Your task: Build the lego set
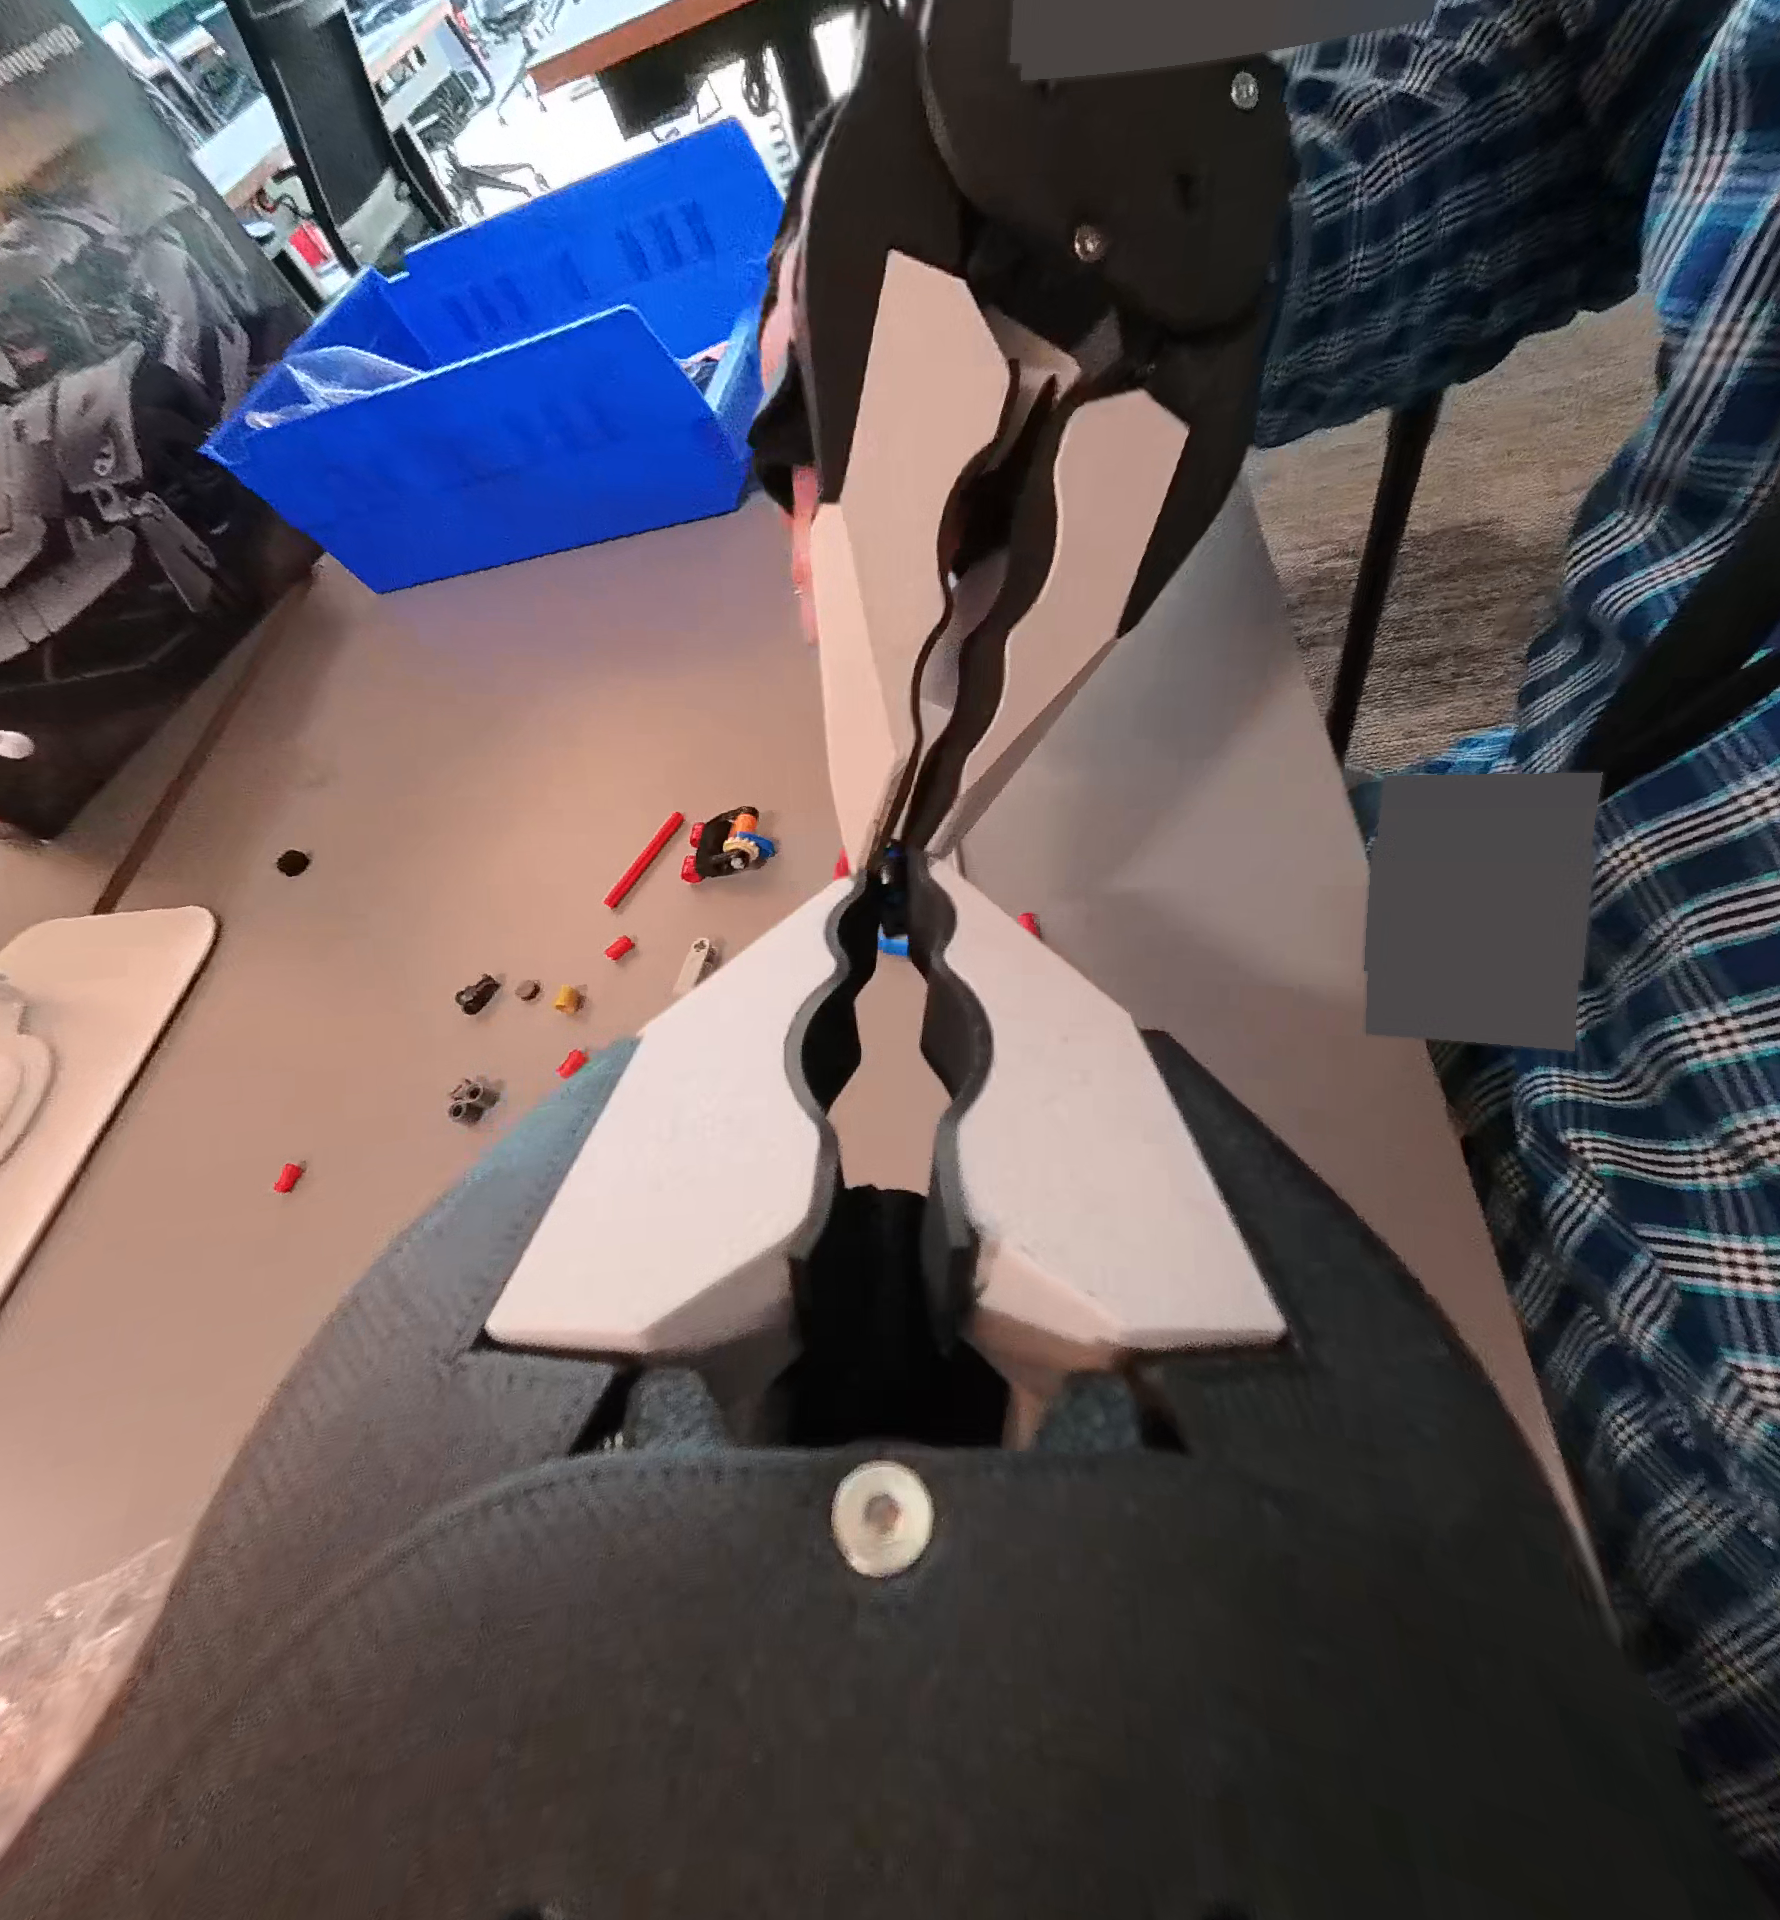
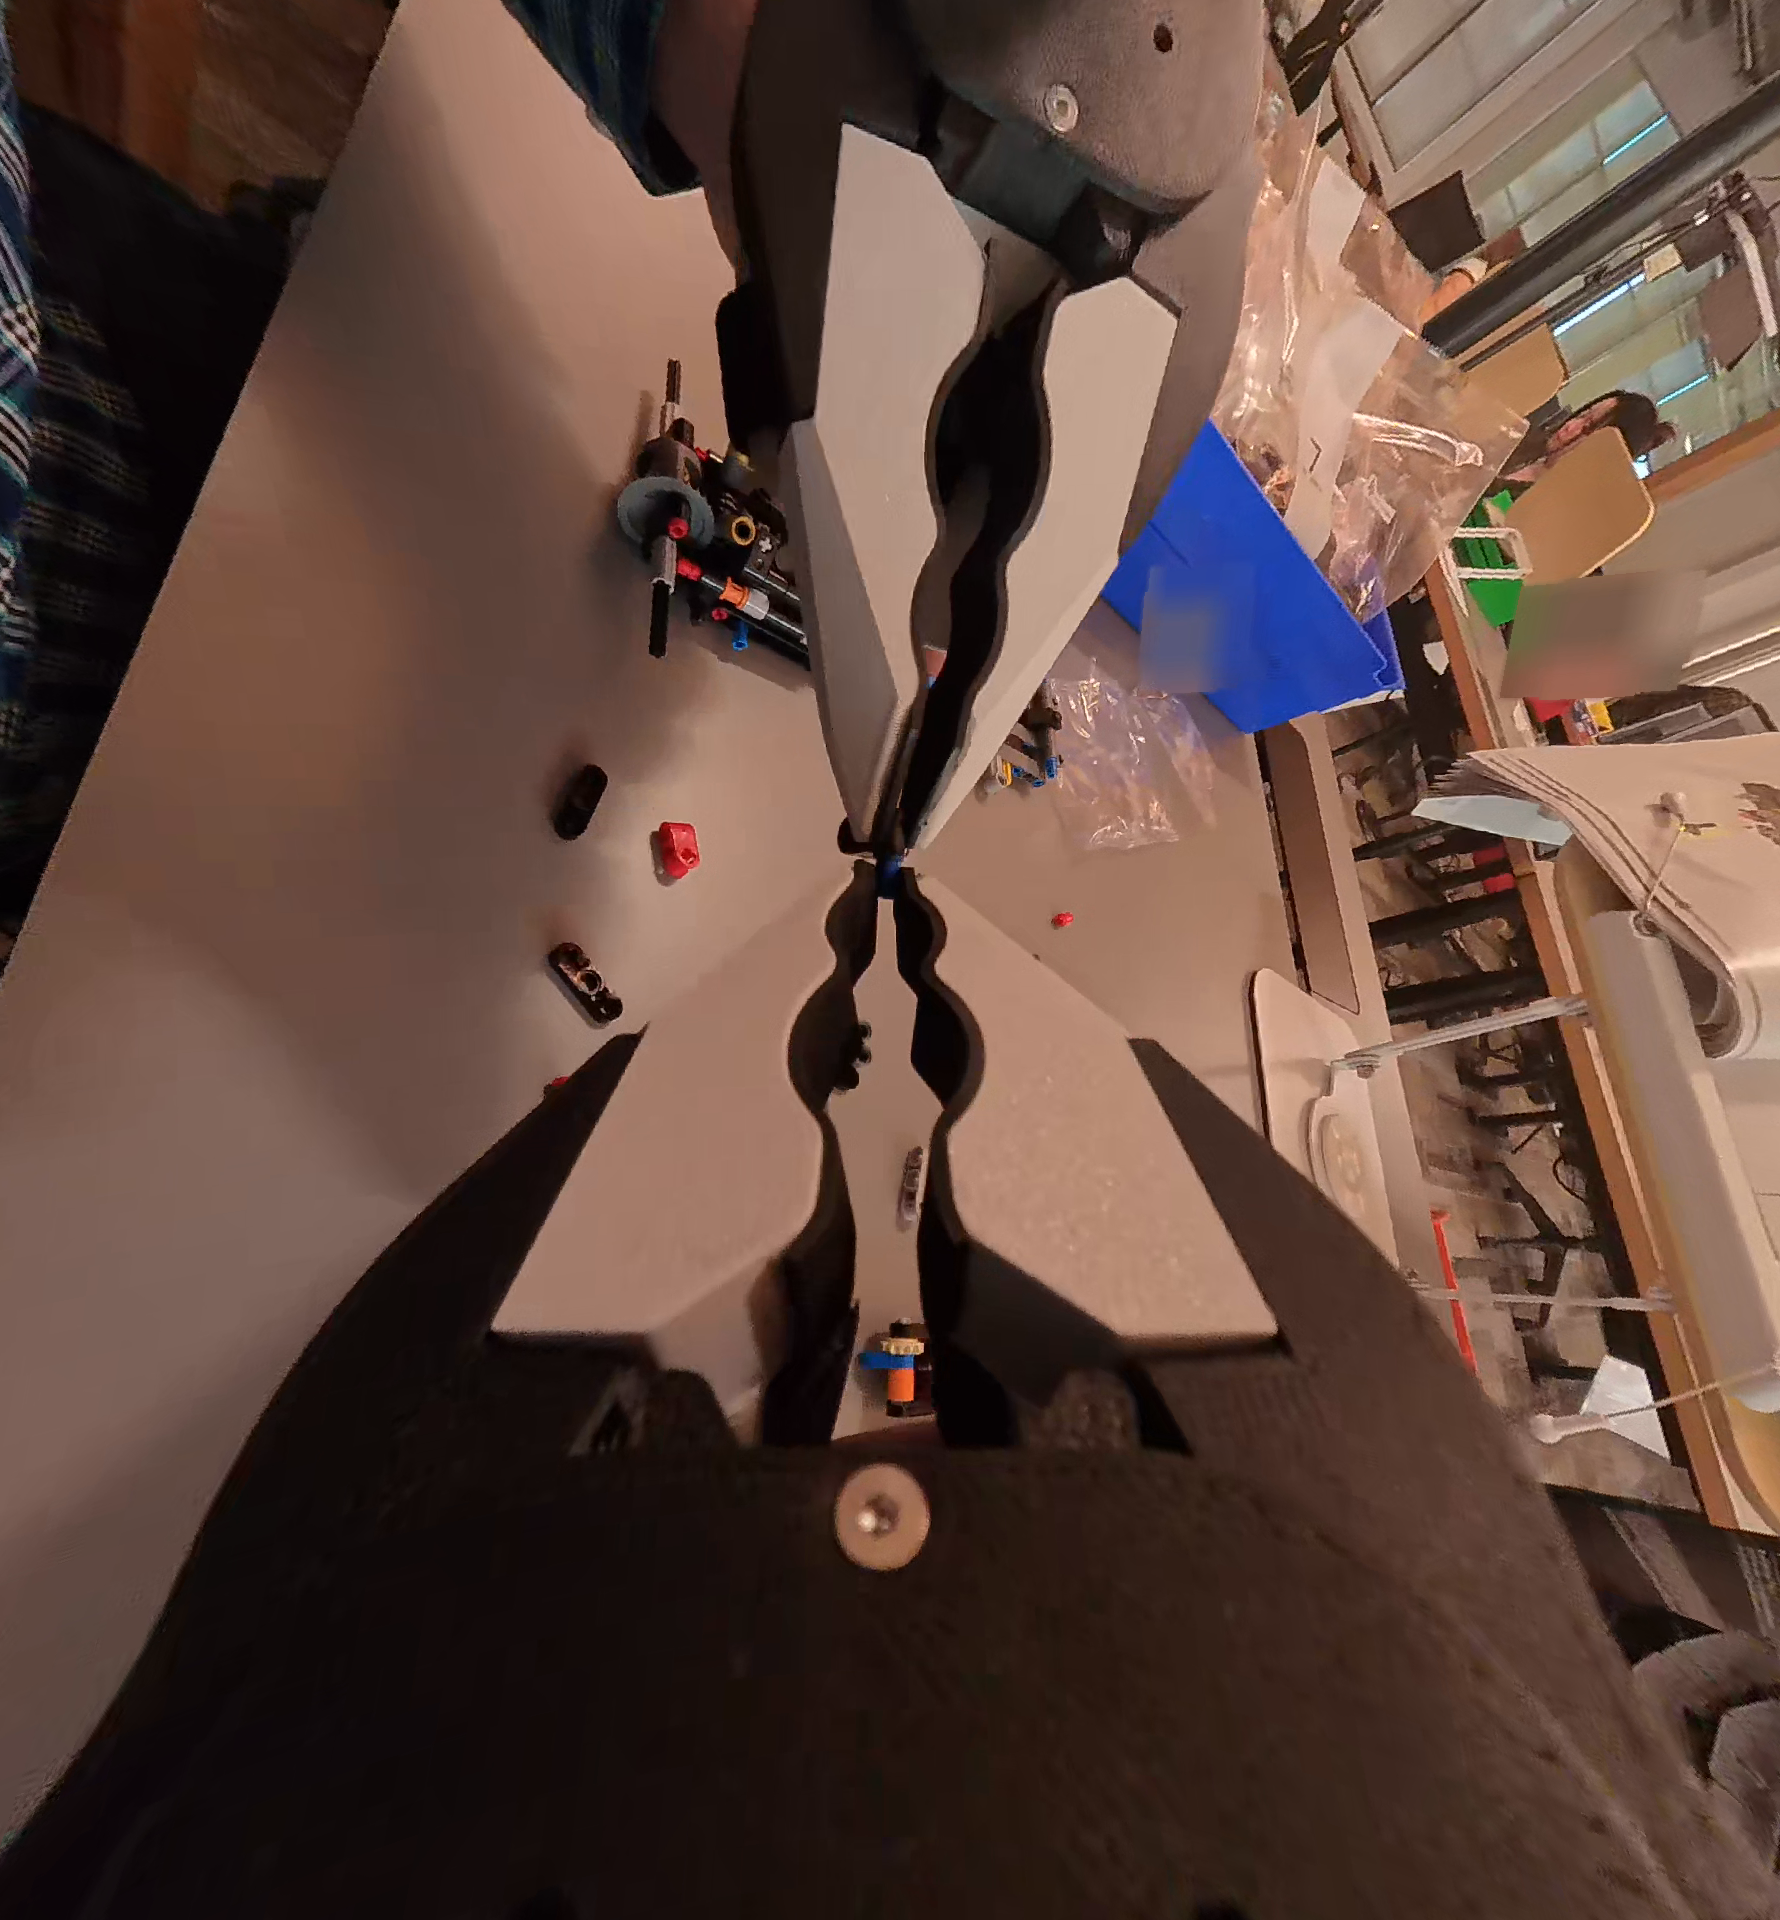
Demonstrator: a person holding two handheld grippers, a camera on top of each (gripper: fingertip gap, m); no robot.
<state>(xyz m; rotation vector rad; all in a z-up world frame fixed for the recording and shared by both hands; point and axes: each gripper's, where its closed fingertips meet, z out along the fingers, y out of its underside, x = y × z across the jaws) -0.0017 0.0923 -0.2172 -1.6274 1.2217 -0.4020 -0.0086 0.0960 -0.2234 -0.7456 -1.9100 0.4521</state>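
Note:
My two grippers meet tip to tip above the grey table [image 1: 512,707]. My left gripper [image 1: 884,902] is shut on a small black lego piece [image 1: 880,896]; it comes in from above in the right wrist view [image 2: 881,826]. My right gripper [image 2: 884,896] is shut on a small blue pin [image 2: 888,868], and it comes in from above in the left wrist view [image 1: 901,847]. The pin and the black piece touch at the tips. A partly built black assembly [image 2: 709,540] with a grey wheel lies on the table behind them.
Loose pieces lie on the table: a red axle [image 1: 645,860], a small orange-and-black sub-assembly [image 1: 732,842], a red piece [image 2: 676,850] and black connectors [image 2: 585,982]. A blue bin [image 1: 512,416], the set's box [image 1: 55,416], plastic bags [image 2: 1364,312] and a booklet [image 2: 1644,831] surround them. A person's plaid sleeve [image 1: 1696,935] is at the right.

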